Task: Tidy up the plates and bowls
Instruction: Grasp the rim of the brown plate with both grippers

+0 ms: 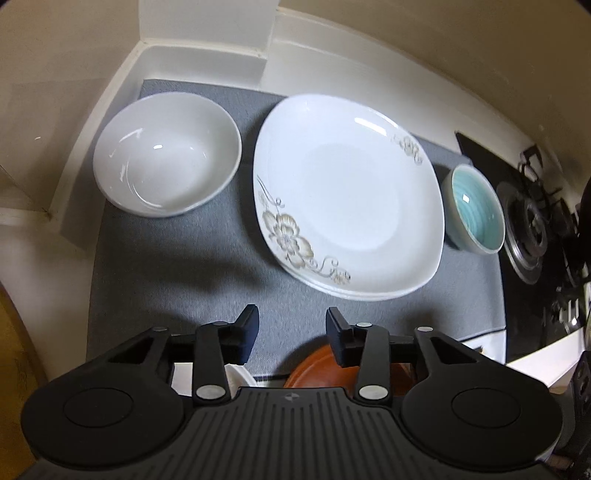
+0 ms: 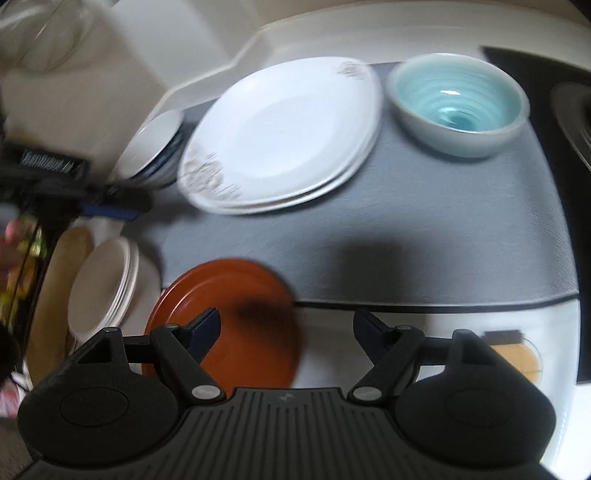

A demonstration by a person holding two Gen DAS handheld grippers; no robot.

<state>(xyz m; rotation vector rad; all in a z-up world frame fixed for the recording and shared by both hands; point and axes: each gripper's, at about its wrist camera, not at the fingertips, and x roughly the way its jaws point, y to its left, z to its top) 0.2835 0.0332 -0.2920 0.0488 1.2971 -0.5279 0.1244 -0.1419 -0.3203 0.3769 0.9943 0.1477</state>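
Observation:
A grey mat (image 1: 184,266) (image 2: 424,229) holds a white bowl (image 1: 166,155) (image 2: 151,144) at the left, a stack of white flower-patterned plates (image 1: 347,195) (image 2: 280,136) in the middle and a teal bowl (image 1: 476,210) (image 2: 458,103) at the right. A brown plate (image 1: 314,369) (image 2: 229,321) lies at the mat's near edge. A stack of small white plates (image 2: 107,280) sits left of it. My left gripper (image 1: 291,332) is open and empty above the mat's near edge. My right gripper (image 2: 286,332) is open and empty, its left finger over the brown plate.
A gas stove (image 1: 535,229) stands right of the mat. White walls (image 1: 207,33) close the back and left of the counter. A round wooden coaster (image 2: 517,358) lies on the white counter at the near right. The other gripper (image 2: 74,184) shows at the left.

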